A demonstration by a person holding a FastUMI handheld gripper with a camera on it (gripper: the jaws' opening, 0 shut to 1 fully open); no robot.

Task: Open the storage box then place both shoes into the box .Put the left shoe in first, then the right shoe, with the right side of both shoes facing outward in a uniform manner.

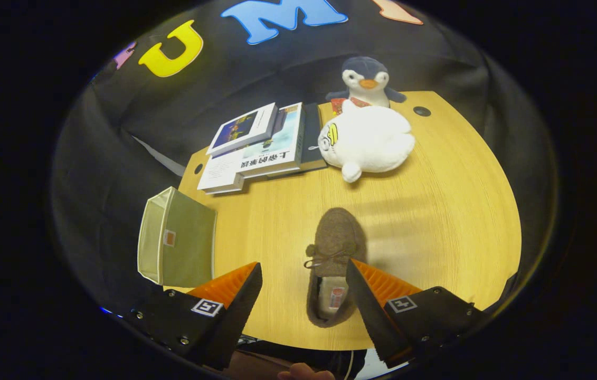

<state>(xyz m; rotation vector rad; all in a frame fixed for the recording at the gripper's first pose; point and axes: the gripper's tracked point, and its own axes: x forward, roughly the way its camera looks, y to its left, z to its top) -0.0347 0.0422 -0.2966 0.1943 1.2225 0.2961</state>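
We see the tongs (303, 295) spread wide, gripping nothing, over the desk's (435, 221) near edge. A brown loafer (332, 248) lies between their fingers. The green fabric storage box (177, 237) overhangs the left edge; books (256, 148), a white plush seal (367, 140) and a plush penguin (367, 79) crowd the far edge.

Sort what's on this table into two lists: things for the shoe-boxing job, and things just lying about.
For the job:
- brown shoe, between the open fingers of the hand-held gripper, toe pointing away
- green fabric storage box, at the table's edge beside the shoe

Lying about:
- stack of books
- white plush seal
- plush penguin behind it
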